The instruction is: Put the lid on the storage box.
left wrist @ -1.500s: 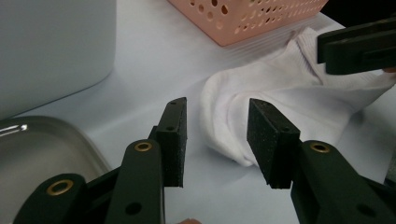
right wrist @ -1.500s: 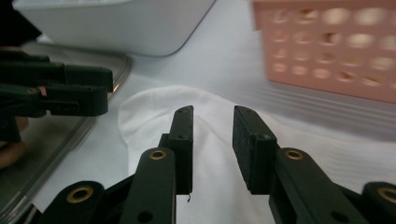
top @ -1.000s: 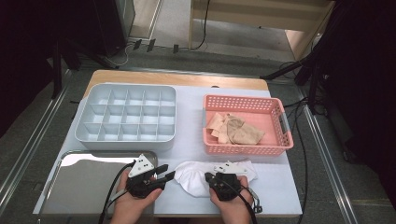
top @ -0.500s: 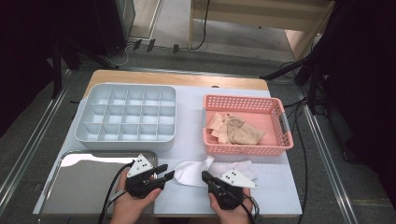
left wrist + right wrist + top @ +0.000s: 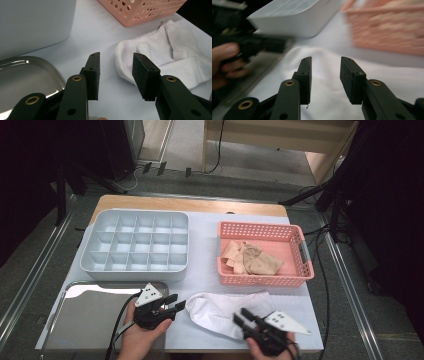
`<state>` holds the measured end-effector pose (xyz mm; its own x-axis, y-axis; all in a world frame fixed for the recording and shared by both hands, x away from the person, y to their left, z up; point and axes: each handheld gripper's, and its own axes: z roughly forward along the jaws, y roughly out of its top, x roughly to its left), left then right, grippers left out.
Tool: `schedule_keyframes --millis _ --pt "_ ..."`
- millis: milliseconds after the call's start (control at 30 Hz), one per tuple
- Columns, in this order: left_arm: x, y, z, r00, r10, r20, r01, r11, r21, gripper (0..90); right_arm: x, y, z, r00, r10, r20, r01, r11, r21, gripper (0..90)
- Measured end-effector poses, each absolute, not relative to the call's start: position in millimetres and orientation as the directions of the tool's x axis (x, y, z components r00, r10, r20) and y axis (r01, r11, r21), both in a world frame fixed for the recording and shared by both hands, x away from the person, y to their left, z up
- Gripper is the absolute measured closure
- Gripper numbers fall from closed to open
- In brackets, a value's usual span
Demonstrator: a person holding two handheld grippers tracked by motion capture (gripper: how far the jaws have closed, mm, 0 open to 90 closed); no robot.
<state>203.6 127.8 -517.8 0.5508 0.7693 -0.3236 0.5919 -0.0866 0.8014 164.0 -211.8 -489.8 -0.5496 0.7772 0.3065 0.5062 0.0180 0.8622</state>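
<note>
A white sock [image 5: 225, 310] lies stretched out flat on the white table cover near the front edge. My left gripper [image 5: 177, 301] is just left of the sock's rounded end, open, with nothing between its fingers. The left gripper view has that end of the sock [image 5: 175, 57] a little beyond and right of the open left gripper [image 5: 116, 72]. My right gripper [image 5: 241, 316] sits over the sock's near right part, pointing left and away. It is open in the right gripper view [image 5: 324, 75], just above the white cloth [image 5: 387, 85].
A pink basket [image 5: 260, 281] holding beige socks [image 5: 252, 260] stands behind the white sock. A grey compartment tray [image 5: 135, 272] stands at the back left. A shiny metal tray [image 5: 85, 320] lies at the front left beside my left hand.
The right gripper has drawn back toward the front right and let the sock go. The sock, bunched before, now lies spread out to the right. The left gripper has barely moved.
</note>
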Motion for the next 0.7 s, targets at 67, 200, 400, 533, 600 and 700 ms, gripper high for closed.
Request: schedule_keyframes --millis 67,200,400,533,600,700 --pt "205.0 127.2 -517.7 0.545 0.772 -0.328 0.596 -0.082 0.799 59.0 174.1 -252.1 -487.5 -0.364 0.895 0.257 0.496 -0.047 0.867 66.8" --pt "210.4 122.5 -519.6 0.54 0.774 -0.332 0.614 -0.092 0.784 59.0 188.3 -283.0 -495.8 -0.235 0.936 0.262 0.53 -0.103 0.842 69.6" --pt "214.9 107.3 -524.8 0.551 0.769 -0.323 0.64 -0.141 0.755 60.0 213.9 -294.8 -519.6 -0.204 0.933 0.295 0.611 -0.114 0.783 65.3" --pt "217.5 101.1 -525.2 0.548 0.774 -0.318 0.659 -0.166 0.733 77.2 219.2 -280.7 -530.1 -0.254 0.93 0.265 0.645 -0.041 0.763 76.2" --pt "218.8 99.7 -525.9 0.546 0.773 -0.323 0.672 -0.174 0.72 81.1 219.1 -280.2 -530.5 -0.25 0.932 0.262 0.645 -0.041 0.763 79.8" --pt "221.1 99.4 -526.7 0.552 0.766 -0.33 0.682 -0.188 0.707 89.2 219.0 -284.0 -528.3 -0.248 0.926 0.284 0.646 -0.061 0.761 86.9"
